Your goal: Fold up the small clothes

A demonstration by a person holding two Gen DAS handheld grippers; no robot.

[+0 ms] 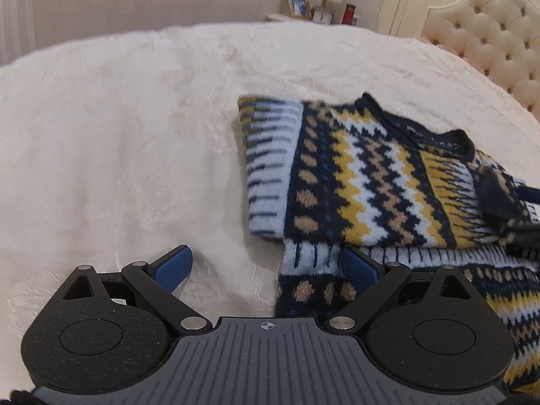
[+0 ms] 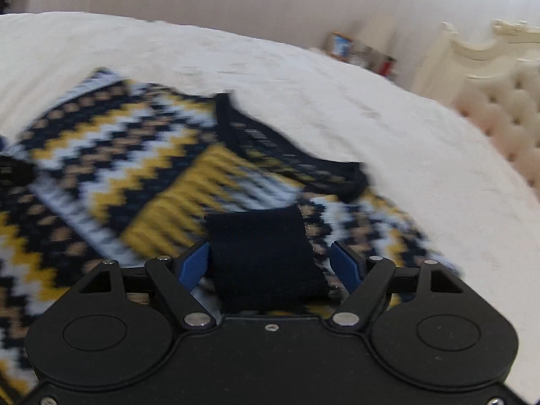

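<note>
One cream bedspread (image 1: 118,135) fills most of both views, with a tufted cream headboard (image 1: 489,37) at the upper right of the frame and a nightstand holding a framed photo (image 1: 298,5) at the top centre. On the bedspread lies a patterned knit sweater (image 1: 364,175) in navy, yellow, white and tan zigzags, occupying the right half of the left wrist view and the left and centre of the blurred right wrist view. The left gripper (image 1: 266,270) at the lower centre has its fingers spread wide, gripping nothing; its right pad rests against the sweater's edge. The right gripper (image 2: 270,263) is also released, with the navy cuff (image 2: 263,256) lying loose between its parted fingers.
</note>
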